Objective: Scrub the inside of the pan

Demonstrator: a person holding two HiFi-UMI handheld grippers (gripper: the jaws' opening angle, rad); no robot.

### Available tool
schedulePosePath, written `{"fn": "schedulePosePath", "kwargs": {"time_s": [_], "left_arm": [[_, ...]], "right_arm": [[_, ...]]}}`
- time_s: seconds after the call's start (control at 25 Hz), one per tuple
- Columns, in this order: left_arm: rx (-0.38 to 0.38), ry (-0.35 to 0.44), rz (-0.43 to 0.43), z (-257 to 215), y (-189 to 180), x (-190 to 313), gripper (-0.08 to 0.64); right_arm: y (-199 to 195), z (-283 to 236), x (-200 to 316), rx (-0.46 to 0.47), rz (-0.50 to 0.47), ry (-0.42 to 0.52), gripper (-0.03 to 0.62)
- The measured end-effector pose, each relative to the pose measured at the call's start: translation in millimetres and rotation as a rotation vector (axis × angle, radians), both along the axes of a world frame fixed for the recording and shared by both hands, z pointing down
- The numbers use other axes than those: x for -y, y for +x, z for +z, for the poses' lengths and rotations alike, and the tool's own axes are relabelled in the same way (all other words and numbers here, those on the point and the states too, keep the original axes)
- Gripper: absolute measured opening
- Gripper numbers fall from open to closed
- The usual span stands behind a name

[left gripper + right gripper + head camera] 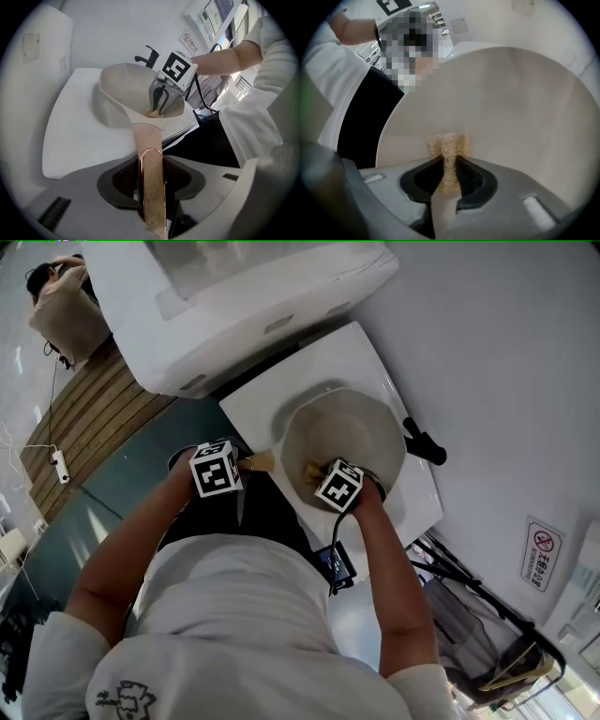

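A beige pan (352, 432) sits on a white counter (267, 404). Its wooden handle (150, 157) points toward me, and my left gripper (151, 177) is shut on it. In the head view the left gripper (246, 465) is at the pan's left edge. My right gripper (449, 171) is shut on a tan scrub pad (447, 144). It points steeply down and holds the pad on the pan's inner floor (511, 108), on the handle side. From the left gripper view the right gripper (159, 105) and the pad (151, 112) sit just past the rim.
A large white box-shaped unit (234, 306) stands behind the counter. A black bent fitting (424, 442) sticks up at the counter's right edge by the pan. A wall with a no-smoking sign (541, 552) runs along the right, with a wire cart (487, 634) below it.
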State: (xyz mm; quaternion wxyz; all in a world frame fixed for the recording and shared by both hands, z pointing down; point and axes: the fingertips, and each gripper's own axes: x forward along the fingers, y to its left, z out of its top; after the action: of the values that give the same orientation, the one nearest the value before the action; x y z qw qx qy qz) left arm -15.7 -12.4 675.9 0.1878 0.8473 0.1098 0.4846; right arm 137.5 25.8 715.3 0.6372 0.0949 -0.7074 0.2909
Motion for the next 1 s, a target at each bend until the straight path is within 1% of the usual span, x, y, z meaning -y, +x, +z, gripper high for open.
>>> {"fn": "schedulePosePath", "kwargs": {"time_s": [0.12, 0.2, 0.28, 0.44, 0.56, 0.68, 0.8, 0.88, 1.0], "left_arm": [[0.002, -0.007, 0.006, -0.3, 0.6, -1.3, 0.153], [0.003, -0.013, 0.006, -0.2, 0.9, -2.0, 0.153], [0.006, -0.018, 0.007, 0.0, 1.4, -2.6, 0.153], [0.012, -0.025, 0.014, 0.3, 2.2, -4.6, 0.153], [0.013, -0.027, 0.016, 0.8, 2.4, -4.8, 0.152], [0.013, -0.024, 0.016, 0.7, 2.2, -3.9, 0.152], [0.013, -0.019, 0.008, 1.3, 1.4, -2.8, 0.152], [0.014, -0.016, 0.006, 1.6, 0.5, -2.3, 0.152], [0.014, -0.012, 0.004, 1.9, 0.2, -2.0, 0.152]], "right_arm": [[33.1, -6.4, -11.9, -0.14, -0.015, -0.072, 0.08], [55.7, -2.9, -13.5, -0.2, -0.016, -0.079, 0.081], [80.0, 1.2, -8.8, -0.274, -0.02, -0.064, 0.083], [122.6, 2.9, 16.2, -0.459, -0.052, 0.001, 0.086], [137.2, 3.5, 44.0, -0.54, -0.072, 0.079, 0.089], [139.5, 2.9, 74.4, -0.562, -0.073, 0.171, 0.089], [132.5, 1.4, 101.4, -0.54, -0.064, 0.264, 0.086], [121.5, 1.1, 116.0, -0.49, -0.046, 0.316, 0.083], [100.1, 1.4, 131.8, -0.382, 0.016, 0.358, 0.08]]}}
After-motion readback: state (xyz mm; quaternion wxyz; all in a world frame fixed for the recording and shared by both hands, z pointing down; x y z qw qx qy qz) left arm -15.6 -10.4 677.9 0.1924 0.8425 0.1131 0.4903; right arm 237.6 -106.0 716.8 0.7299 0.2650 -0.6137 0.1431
